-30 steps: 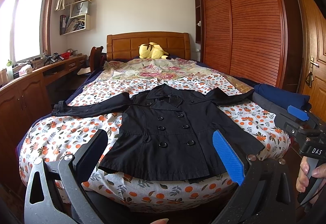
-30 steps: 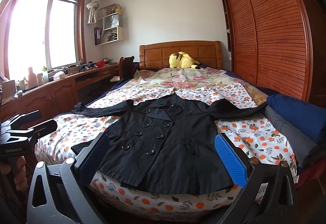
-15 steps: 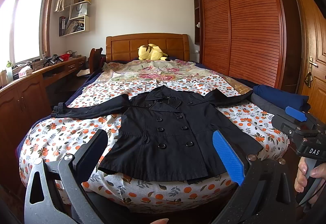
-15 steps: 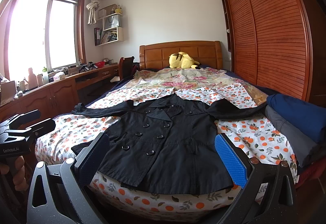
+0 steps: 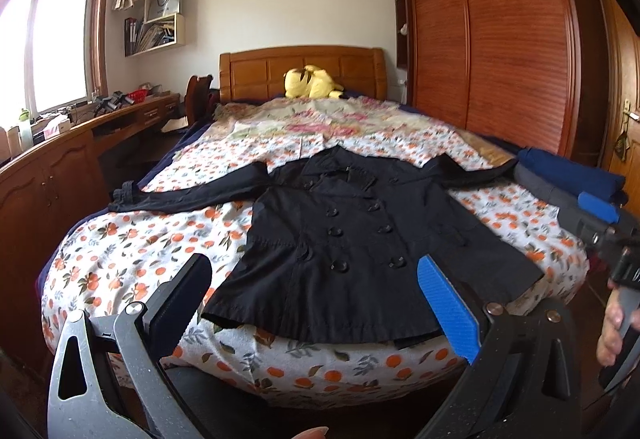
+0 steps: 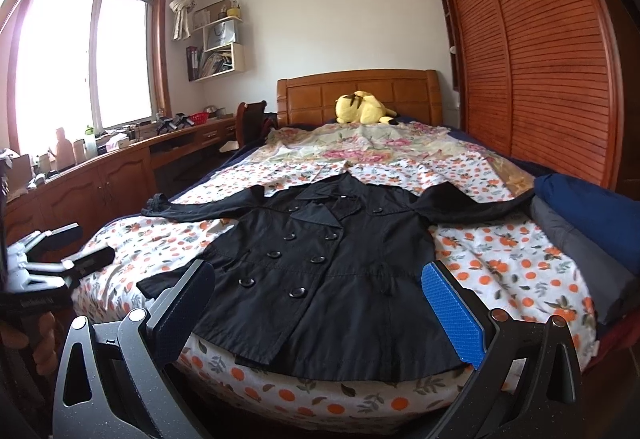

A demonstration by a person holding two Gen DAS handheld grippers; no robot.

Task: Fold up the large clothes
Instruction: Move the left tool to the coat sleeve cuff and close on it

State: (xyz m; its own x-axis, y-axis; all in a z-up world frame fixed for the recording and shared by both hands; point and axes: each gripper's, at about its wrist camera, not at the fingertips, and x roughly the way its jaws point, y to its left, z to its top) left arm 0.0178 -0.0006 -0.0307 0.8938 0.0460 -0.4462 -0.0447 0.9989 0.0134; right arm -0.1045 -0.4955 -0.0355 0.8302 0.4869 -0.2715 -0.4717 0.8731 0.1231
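A black double-breasted coat (image 5: pixel 352 235) (image 6: pixel 332 259) lies face up on the bed, buttoned, both sleeves spread sideways, hem toward me at the foot. My left gripper (image 5: pixel 316 303) hovers open just short of the hem, holding nothing. My right gripper (image 6: pixel 320 303) is also open and empty, held off the foot of the bed in front of the hem. Each gripper shows at the edge of the other's view: the right gripper (image 5: pixel 600 223), gripped by a hand, and the left gripper (image 6: pixel 68 251).
The bed (image 5: pixel 132 251) has an orange-print sheet and a floral quilt (image 5: pixel 320 119). A yellow plush toy (image 5: pixel 310 81) sits by the headboard. Folded blue and grey clothes (image 6: pixel 592 223) lie on the bed's right edge. A wooden desk (image 5: pixel 56 159) runs along the left, a wardrobe (image 5: pixel 500 39) on the right.
Both grippers have drifted slightly with little change in view; the coat lies as before and both stay open.
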